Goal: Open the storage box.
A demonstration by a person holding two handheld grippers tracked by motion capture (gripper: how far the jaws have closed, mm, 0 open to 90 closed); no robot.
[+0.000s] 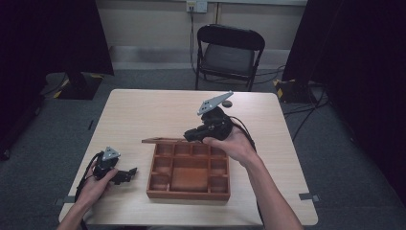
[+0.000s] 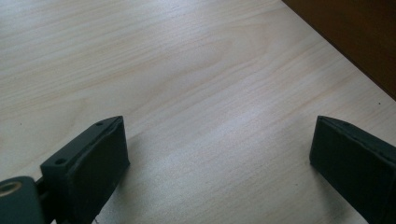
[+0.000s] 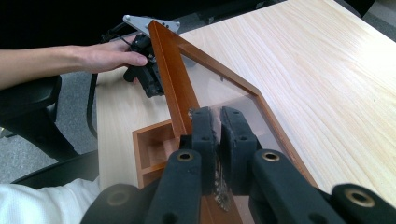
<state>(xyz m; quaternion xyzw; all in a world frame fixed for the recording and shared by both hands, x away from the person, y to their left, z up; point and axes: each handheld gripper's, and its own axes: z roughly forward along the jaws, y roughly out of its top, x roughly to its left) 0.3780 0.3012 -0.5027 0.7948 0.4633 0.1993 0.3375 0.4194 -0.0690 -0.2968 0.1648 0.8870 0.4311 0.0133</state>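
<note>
Lid (image 3: 219, 88) of wooden box (image 1: 188, 171) pinched edgewise between right gripper's (image 3: 218, 122) fingers.

High view: fixed above the person's edge of the desk (image 1: 143, 110), facing forward and down, far enough to take in the whole top and a chair (image 1: 229, 52) behind. Left gripper view: rides low, close to the desk surface, wooden box (image 2: 355, 42) wall at its top right. Right gripper view: close along its jaws, faces back toward the person; shares the box and the left gripper (image 3: 144, 70) with the high view.
</note>
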